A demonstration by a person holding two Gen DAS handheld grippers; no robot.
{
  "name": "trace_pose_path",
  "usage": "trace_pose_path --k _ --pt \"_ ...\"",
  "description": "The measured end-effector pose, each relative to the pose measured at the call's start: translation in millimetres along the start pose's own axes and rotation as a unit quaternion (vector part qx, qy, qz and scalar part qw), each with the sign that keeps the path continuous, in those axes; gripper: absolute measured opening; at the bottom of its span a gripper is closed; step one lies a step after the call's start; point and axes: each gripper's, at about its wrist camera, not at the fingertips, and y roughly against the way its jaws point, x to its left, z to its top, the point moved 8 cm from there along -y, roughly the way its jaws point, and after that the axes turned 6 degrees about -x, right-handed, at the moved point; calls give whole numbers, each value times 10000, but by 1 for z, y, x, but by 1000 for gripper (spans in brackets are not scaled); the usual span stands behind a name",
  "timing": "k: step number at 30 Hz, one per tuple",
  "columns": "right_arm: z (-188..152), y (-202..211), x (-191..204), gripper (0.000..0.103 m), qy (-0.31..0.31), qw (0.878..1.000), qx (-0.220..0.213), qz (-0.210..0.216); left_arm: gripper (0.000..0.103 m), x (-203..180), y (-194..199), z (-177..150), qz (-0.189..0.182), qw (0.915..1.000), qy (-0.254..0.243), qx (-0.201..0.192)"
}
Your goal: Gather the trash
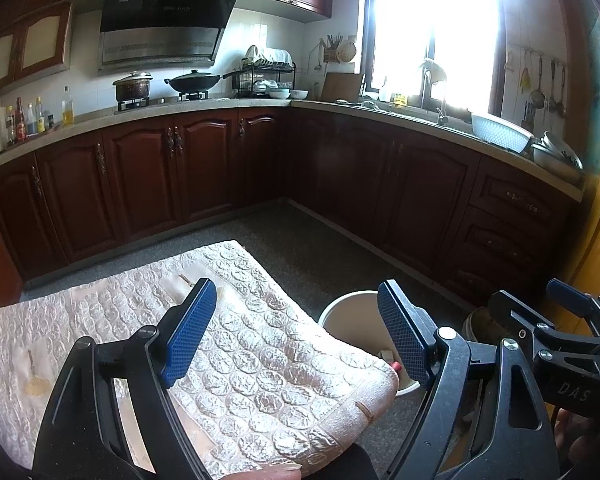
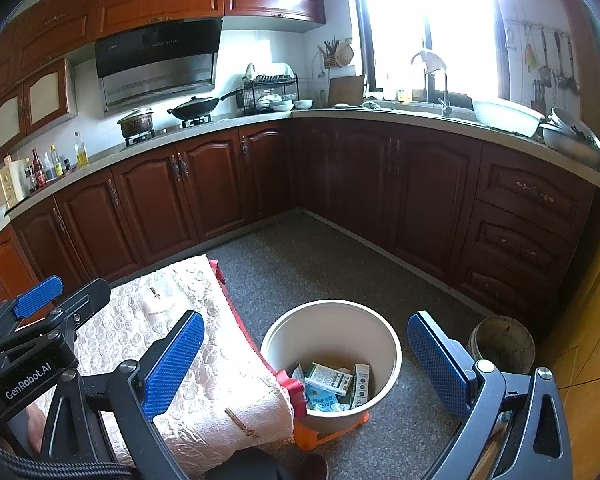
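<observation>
Both tools, left tool (image 1: 296, 332) and right tool (image 2: 304, 364), hang open and empty above the bucket (image 2: 392, 344) of boxes (image 2: 332, 380); collecting looks finished, unless scraps remain on the cloth-covered counter (image 2: 204, 368).

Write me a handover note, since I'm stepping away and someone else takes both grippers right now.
Left gripper: open, empty, over the quilted cream cushion.
Right gripper: open, empty, aimed towards the round cream plastic bin on the grey floor.
Done: several small cardboard boxes and wrappers already lie in the bin.
Left: a few small scraps show on the cushion's far end; what they are is too small to tell. Check them, and scan the floor for more trash.
</observation>
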Motion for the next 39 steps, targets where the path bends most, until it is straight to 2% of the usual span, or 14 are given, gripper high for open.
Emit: trace_pose_path --k 39 --pt "9 3 -2 101 -23 9999 -103 17 82 1 -1 0 60 10000 -39 -31"
